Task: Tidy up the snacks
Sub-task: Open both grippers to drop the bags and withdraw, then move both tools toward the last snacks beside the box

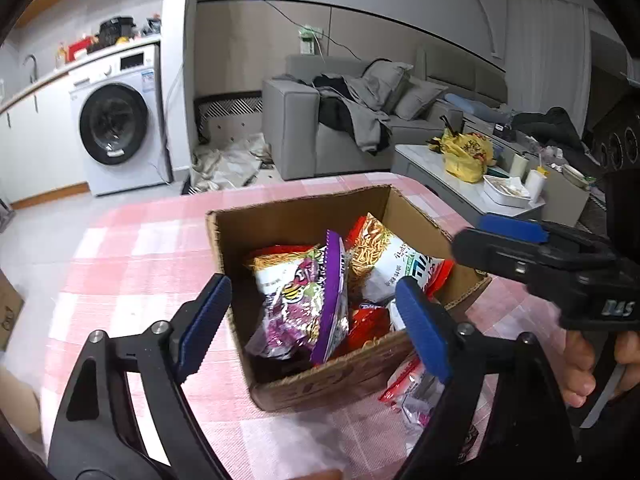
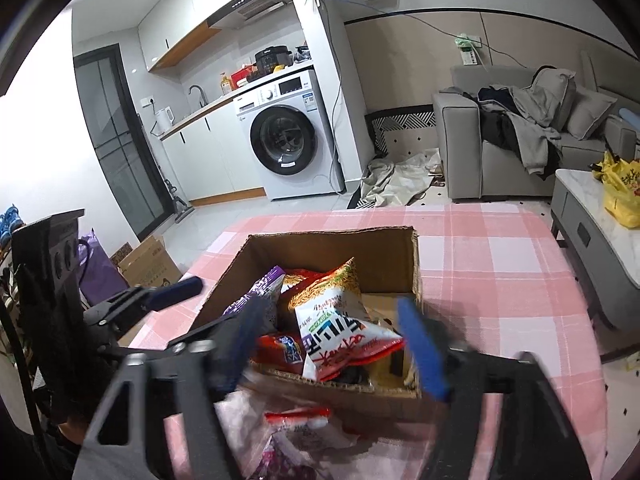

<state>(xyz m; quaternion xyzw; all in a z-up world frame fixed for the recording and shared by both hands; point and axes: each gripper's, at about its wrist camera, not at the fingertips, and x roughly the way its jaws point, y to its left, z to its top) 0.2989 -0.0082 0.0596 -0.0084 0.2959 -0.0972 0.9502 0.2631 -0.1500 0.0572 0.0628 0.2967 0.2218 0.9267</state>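
Snack packets sit mostly inside the cardboard box (image 1: pixel 320 384) on the pink checked tablecloth (image 1: pixel 132 264): a purple packet (image 1: pixel 332 304) stands on edge by the box's near wall, a white-and-orange noodle packet (image 2: pixel 340 320) leans across the box's middle, and a red packet (image 2: pixel 280 350) lies low under them. One red-and-white packet (image 2: pixel 298 418) lies outside, just beside the box's near wall. These look light, crinkly and slippery, likely crushable; a pinch on a sealed end seam seems safest. The left gripper (image 1: pixel 310 320) hangs spread wide and empty over the box's near wall; the right gripper (image 2: pixel 332 348) is likewise released. The box's raw rim could snag a packet. The cloth beyond the box's far wall offers free room.
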